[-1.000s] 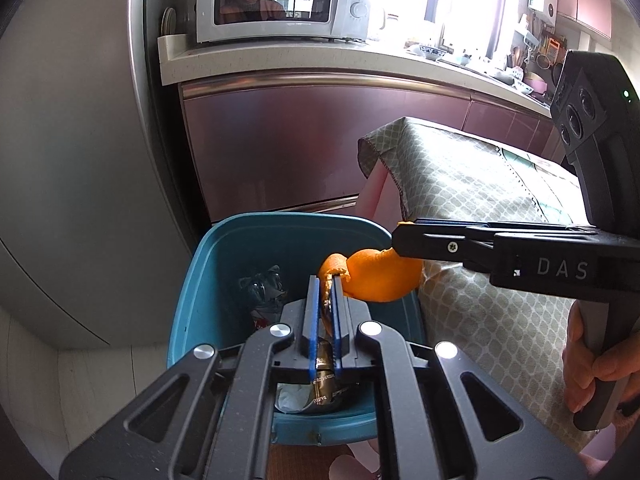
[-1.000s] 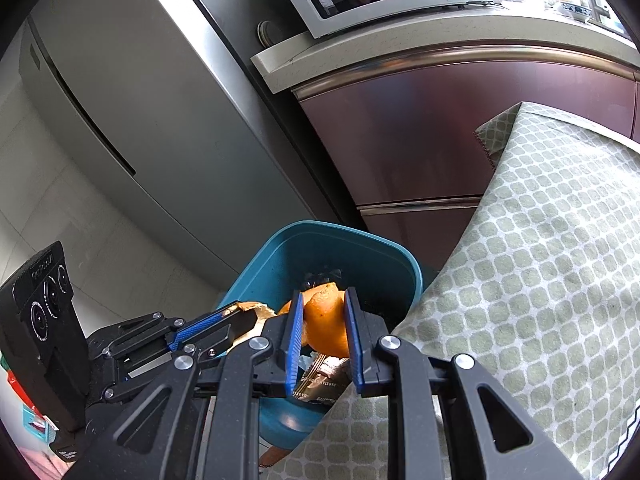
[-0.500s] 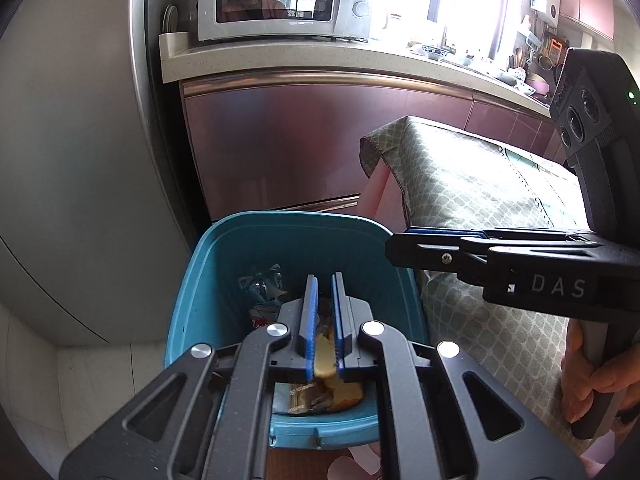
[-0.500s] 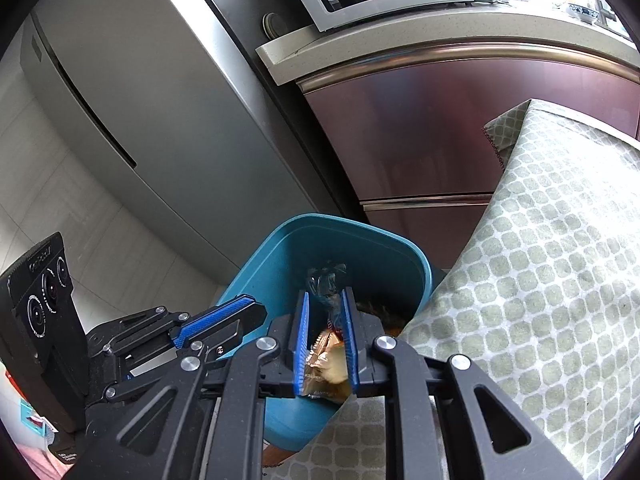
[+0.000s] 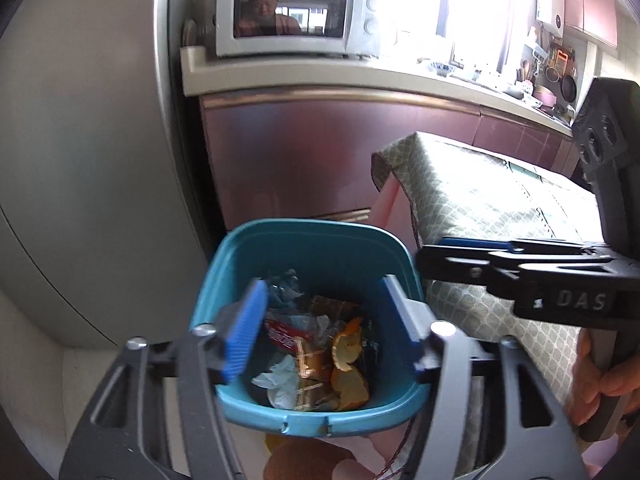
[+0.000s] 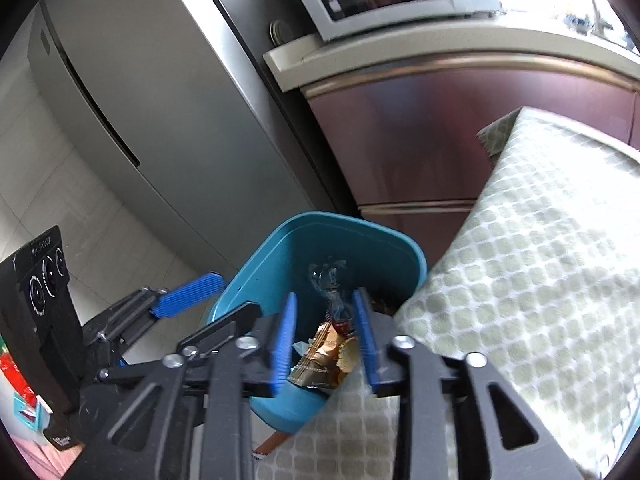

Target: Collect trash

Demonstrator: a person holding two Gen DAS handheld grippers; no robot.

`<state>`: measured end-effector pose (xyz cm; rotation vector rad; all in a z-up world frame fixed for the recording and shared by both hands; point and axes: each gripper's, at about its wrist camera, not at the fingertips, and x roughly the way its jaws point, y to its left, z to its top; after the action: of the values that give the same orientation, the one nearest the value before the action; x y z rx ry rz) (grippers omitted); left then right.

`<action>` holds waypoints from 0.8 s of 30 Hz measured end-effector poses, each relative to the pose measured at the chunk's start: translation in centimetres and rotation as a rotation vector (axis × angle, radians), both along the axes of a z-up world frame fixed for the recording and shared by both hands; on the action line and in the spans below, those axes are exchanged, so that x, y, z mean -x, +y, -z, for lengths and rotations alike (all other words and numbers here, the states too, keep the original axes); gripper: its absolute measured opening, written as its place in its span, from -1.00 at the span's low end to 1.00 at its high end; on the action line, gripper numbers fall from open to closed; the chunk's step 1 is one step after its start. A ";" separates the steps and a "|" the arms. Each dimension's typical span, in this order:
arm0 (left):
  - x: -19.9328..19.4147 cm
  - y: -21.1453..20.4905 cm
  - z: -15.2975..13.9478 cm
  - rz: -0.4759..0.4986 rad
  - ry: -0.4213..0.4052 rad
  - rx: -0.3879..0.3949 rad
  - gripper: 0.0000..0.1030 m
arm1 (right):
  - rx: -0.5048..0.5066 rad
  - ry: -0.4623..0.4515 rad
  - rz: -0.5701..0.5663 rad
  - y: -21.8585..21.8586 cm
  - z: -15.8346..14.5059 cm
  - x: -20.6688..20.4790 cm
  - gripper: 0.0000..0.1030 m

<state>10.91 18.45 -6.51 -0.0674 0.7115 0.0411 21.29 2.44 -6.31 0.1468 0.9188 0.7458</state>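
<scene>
Trash [image 5: 320,352], orange peel and wrappers, lies inside the blue bin [image 5: 320,240] left of the table [image 5: 500,208]. Left gripper [image 5: 320,320] and right gripper [image 6: 325,334] are both opening, nothing between their jaws. Any further trash is out of view.

Left tool [image 5: 320,316] over a teal bin [image 5: 320,236], jaws opening wide with nothing gripped between them. In the bin below: orange peel [image 5: 348,364], crumpled white tissue [image 5: 282,380], a red-labelled wrapper [image 5: 286,332] and a clear plastic bottle [image 5: 286,284] at the far side. At right, right tool [image 5: 516,268] reaching in sideways above a green patterned cloth [image 5: 480,200], held by a hand [image 5: 604,380]; far off, a white microwave [image 5: 292,16] on the surface [image 5: 360,76], grey fridge [image 5: 88,160] at left.
</scene>
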 end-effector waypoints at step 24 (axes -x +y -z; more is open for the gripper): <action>12.1 -7.6 -7.9 -0.013 -0.356 -0.094 0.89 | 0.126 -0.490 0.436 -13.2 -4.7 15.6 0.87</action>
<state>-1.16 10.81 1.37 0.0113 0.3523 0.0733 5.66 -10.74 -1.63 0.0448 0.4390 0.2925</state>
